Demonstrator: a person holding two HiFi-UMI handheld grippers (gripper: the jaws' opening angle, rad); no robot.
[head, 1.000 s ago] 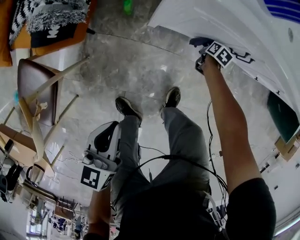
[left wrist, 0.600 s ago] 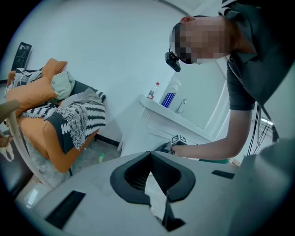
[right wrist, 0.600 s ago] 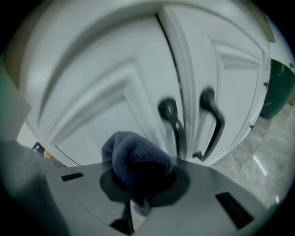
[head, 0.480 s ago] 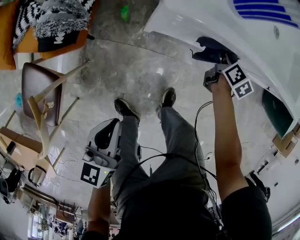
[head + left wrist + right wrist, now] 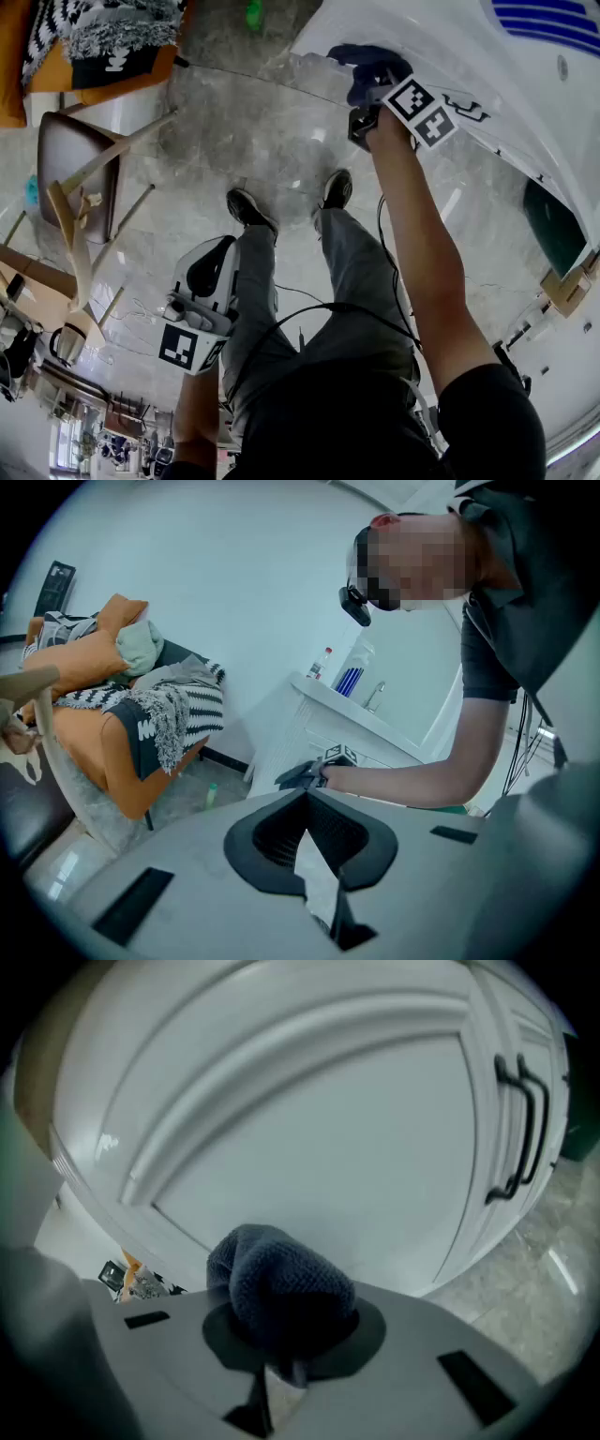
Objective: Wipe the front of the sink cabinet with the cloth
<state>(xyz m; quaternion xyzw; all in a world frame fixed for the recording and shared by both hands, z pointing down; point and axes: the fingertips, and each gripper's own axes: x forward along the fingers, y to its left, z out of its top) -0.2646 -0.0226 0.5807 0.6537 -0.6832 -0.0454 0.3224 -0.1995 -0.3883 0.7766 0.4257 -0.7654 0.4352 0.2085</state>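
Sliding left along the white sink cabinet front (image 5: 441,37), the right hand-held gripper (image 5: 370,92) in the head view now sits nearer the cabinet's corner than half a second ago, with the dark blue cloth (image 5: 370,64) bunched against the panel, left of the black door handles (image 5: 469,108). The left hand-held gripper (image 5: 211,270) hangs low beside the person's left leg, much where it was, above the marbled floor (image 5: 262,131). In the left gripper view, the left hand-held gripper (image 5: 305,803) has its jaws together with nothing between them, and looks across at the cloth (image 5: 298,775) on the cabinet (image 5: 286,738); a bottle (image 5: 323,663) stands on the surface above, its label too small to read. In the right gripper view, the right hand-held gripper (image 5: 281,1335) is clamped on the cloth (image 5: 281,1283), which is close against the recessed door panel (image 5: 328,1147), with the two handles (image 5: 525,1119) off to the right. Only square black-and-white markers show on the grippers.
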